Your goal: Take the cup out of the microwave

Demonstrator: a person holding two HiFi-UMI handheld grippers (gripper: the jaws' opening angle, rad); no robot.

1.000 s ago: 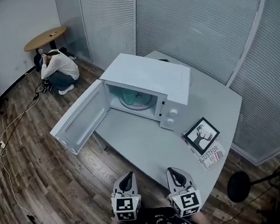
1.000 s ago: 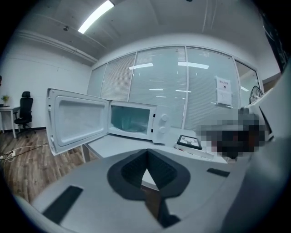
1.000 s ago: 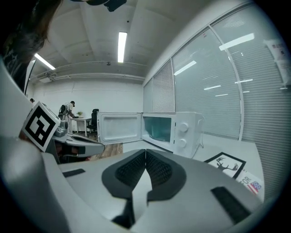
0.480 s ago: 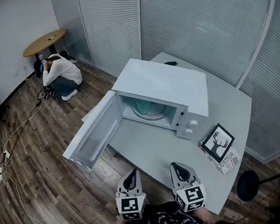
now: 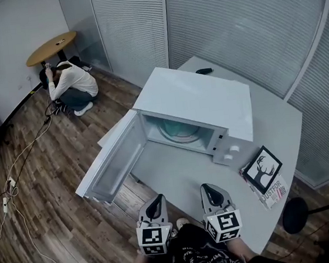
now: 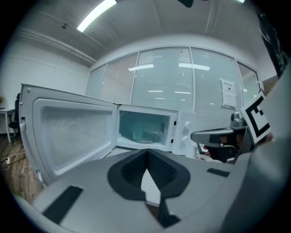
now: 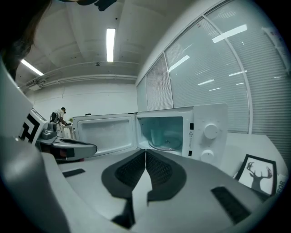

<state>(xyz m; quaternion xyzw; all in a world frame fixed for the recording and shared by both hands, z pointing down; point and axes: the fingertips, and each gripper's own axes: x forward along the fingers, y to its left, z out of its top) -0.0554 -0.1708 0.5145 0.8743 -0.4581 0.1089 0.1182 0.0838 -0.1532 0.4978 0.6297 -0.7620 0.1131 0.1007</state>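
Observation:
A white microwave (image 5: 199,103) stands on the grey table (image 5: 176,179) with its door (image 5: 112,160) swung wide open to the left. A pale cup (image 6: 137,132) stands inside on the glass turntable (image 5: 180,132); the right gripper view shows the cup (image 7: 157,135) too. My left gripper (image 5: 156,201) and right gripper (image 5: 208,189) hang side by side at the table's near edge, well short of the microwave. Both point at its opening. The left gripper (image 6: 146,152) and the right gripper (image 7: 145,152) are both shut with nothing between their pads.
A framed deer picture (image 5: 262,169) and a booklet (image 5: 271,191) lie right of the microwave. A small black object (image 5: 203,71) lies at the table's far edge. The open door juts past the table's left edge. A person (image 5: 71,85) crouches on the wooden floor by a round table (image 5: 51,47).
Both grippers and the head have come closer to the table, so the microwave now sits nearer and further right in the head view. The jaws stayed shut.

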